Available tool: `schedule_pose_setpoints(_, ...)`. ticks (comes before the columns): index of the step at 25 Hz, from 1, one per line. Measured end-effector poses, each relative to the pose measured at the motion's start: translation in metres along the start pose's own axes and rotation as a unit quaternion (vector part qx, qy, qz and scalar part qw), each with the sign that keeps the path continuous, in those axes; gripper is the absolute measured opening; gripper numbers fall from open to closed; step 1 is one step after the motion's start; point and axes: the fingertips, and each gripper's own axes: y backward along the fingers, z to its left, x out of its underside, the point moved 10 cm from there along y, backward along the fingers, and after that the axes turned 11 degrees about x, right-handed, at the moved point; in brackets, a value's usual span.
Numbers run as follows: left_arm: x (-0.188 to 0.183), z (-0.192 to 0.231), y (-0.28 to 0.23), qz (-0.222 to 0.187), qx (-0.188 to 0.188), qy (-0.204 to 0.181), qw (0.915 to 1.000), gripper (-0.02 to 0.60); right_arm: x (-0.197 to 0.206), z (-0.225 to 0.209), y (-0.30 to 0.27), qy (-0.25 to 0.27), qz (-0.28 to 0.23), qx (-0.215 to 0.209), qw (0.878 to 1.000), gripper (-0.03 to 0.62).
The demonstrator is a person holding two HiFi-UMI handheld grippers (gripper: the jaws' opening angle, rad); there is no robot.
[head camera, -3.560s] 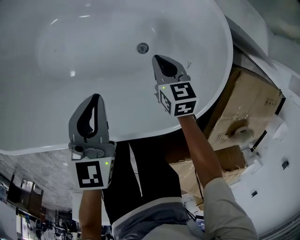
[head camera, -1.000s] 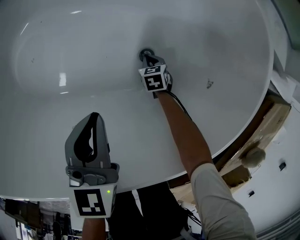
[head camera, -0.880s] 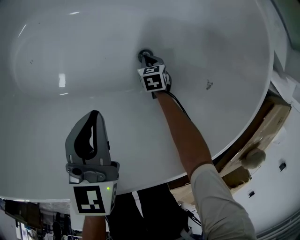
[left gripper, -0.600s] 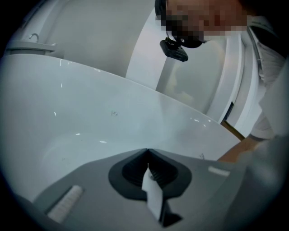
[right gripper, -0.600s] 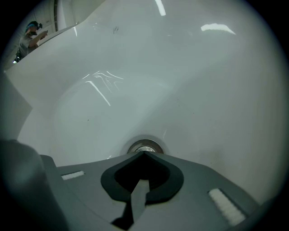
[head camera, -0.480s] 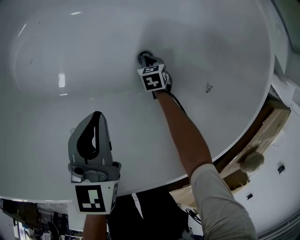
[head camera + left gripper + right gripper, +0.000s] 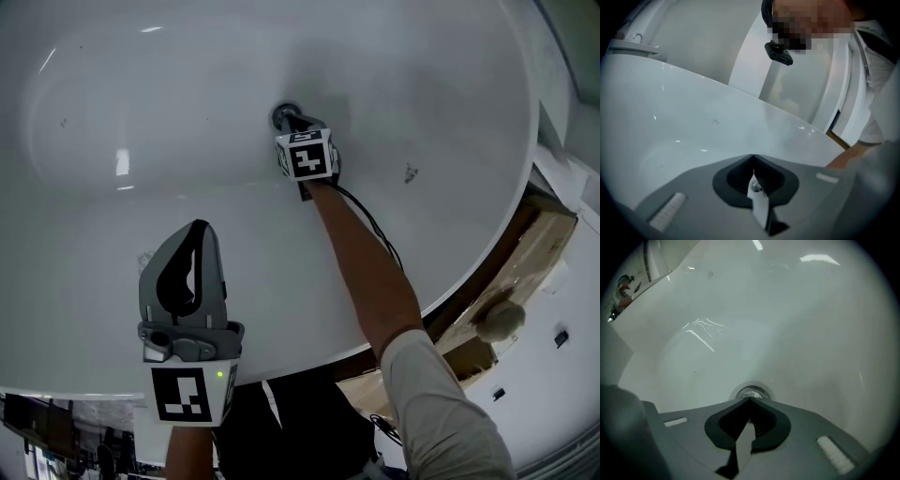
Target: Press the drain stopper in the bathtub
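Fingers of my right gripper (image 7: 750,399) are shut tip to tip with nothing between them. Their joined point sits at the near rim of the drain stopper (image 7: 751,392), a round metal disc in the floor of the bathtub (image 7: 187,94); whether they actually touch it I cannot tell. Around the stopper the white basin floor is bare on every side and curves smoothly up into the walls. In the head view my right forearm (image 7: 366,272) reaches down across the tub's near wall, with a black cable (image 7: 375,225) running alongside it. My left gripper (image 7: 199,227) also has its fingers closed together and is empty. It is held over the near slope of the tub, well apart from the stopper and the right gripper. The tub's rim sweeps round on the right, and just outside it a cardboard box (image 7: 544,239) sits close against the edge.
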Motion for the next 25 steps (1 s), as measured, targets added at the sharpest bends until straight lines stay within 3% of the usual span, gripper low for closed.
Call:
schedule_pose_setpoints(4,-0.007,-0.013,0.003,0.001,0.008,0.002,1.0000,0.000,0.001,-0.008,0.014,-0.076,-0.002,0.000,0.997,-0.002)
schedule_pose_setpoints(14,-0.026,-0.045,0.020,0.003,0.018,0.013,0.9998,0.000,-0.015,-0.018,0.069,-0.074,-0.044,0.002,0.996,-0.003)
schedule_pose_setpoints(25,-0.065,-0.077,0.041,-0.016,0.035,-0.002,0.9993,0.000,-0.023,-0.030,0.135,-0.062,-0.076,0.008,0.995,-0.003)
